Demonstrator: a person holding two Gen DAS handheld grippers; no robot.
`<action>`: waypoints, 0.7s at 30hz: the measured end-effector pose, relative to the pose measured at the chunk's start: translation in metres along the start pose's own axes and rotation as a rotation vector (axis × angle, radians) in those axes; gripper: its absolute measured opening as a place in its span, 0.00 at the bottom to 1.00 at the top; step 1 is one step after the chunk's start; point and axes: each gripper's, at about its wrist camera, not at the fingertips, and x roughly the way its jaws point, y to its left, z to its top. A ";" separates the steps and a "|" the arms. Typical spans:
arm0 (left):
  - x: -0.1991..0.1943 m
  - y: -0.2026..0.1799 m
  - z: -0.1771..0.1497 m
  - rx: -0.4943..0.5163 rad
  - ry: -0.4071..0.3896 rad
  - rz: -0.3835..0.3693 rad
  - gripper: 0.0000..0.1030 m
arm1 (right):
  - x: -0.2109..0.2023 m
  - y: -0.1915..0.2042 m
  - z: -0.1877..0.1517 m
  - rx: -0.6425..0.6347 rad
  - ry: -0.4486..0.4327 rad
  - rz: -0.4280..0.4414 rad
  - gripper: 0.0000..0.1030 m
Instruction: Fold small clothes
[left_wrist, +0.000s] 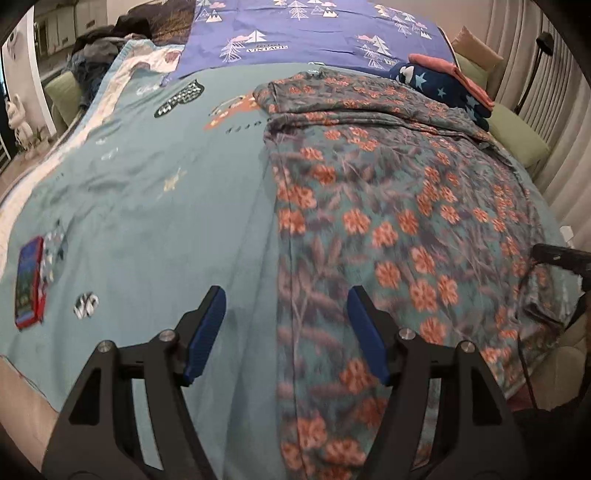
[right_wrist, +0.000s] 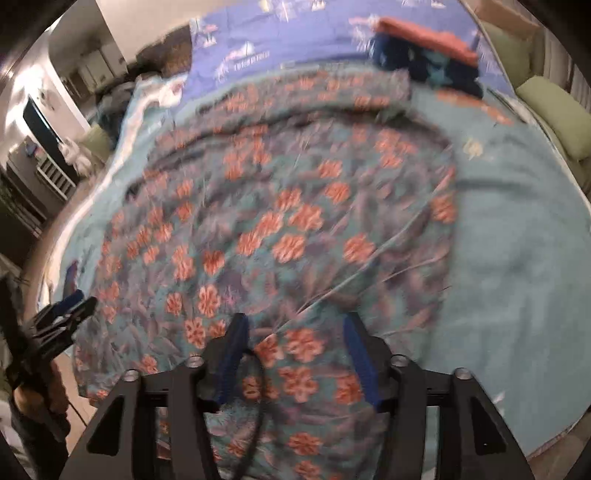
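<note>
Left wrist view: we look down past our left tongs (left_wrist: 286, 321) onto a bed covered by a teal bedsheet (left_wrist: 147, 206).
Left tongs: we see them spread, blue pads well apart, nothing pinched; the left edge of the floral garment (left_wrist: 388, 206) runs under the gap between the pads, while the left pad hangs over bare sheet.
Floral garment: we find it spread flat on the bed, teal-grey with orange flowers, reaching from the near edge up toward the far end, where a folded-over band lies across its top.
Right wrist view: we see our right tongs (right_wrist: 293, 341) above the near part of the same floral garment (right_wrist: 280, 221); the picture is blurred.
Right tongs: spread, pads apart; the cloth lies below and between them, and we cannot see either pad pressing it. A dark cord runs down between the fingers.
Other tongs: the left tongs (right_wrist: 70, 306) show at the left rim of the right view, by the near-left corner of the garment.
Folded pile: a pink and star-print navy stack (left_wrist: 447, 79) sits at the far right of the bed, beside the garment's top.
Phone: a red-cased phone (left_wrist: 29, 282) lies near the bed's left edge.
Far end: a purple cover with tree prints (left_wrist: 303, 33) lies beyond the sheet.
</note>
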 end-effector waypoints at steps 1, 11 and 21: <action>0.000 -0.001 -0.003 -0.001 0.002 -0.012 0.67 | 0.004 0.005 -0.001 -0.023 -0.001 -0.030 0.59; -0.025 -0.008 -0.002 0.003 -0.045 -0.178 0.07 | -0.051 -0.081 -0.026 0.240 -0.139 -0.143 0.06; -0.047 0.007 -0.001 -0.051 -0.078 -0.222 0.11 | -0.072 -0.183 -0.079 0.512 -0.058 -0.124 0.19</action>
